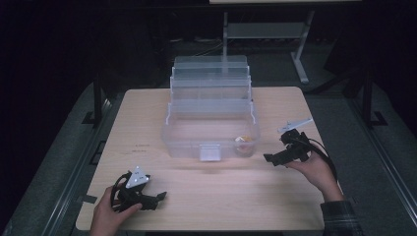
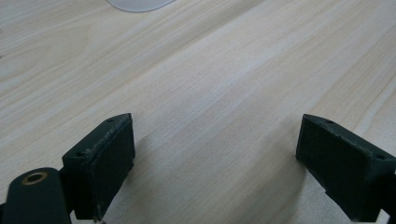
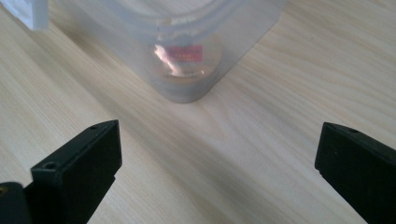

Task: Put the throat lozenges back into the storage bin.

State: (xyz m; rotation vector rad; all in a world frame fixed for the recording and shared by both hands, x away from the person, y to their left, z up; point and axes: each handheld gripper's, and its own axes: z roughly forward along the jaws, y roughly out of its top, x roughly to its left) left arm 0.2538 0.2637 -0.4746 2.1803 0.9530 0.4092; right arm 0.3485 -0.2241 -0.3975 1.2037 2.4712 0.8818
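Left gripper rested near the front left corner of the table, its jaws spread wide over bare wood and holding nothing. Further in, just beside the front right corner of the clear plastic box, the right gripper also stood with its jaws wide apart and empty, pointed at that corner. Inside the box, in that same front right corner, lay a small round object with a red label; in the right gripper view it showed blurred through the cloudy wall, so what it was could not be told. The likely trouble was the wall itself: coming in low from the side, the jaws would probably meet plastic and shove the light box across the table rather than reach the round object, so an approach from above over the rim seemed called for. A white latch tab hung at the middle of the box's front wall, well clear of that path. Beyond, the stepped trays of the opened box rose toward the far edge, leaving the bottom compartment open from above.
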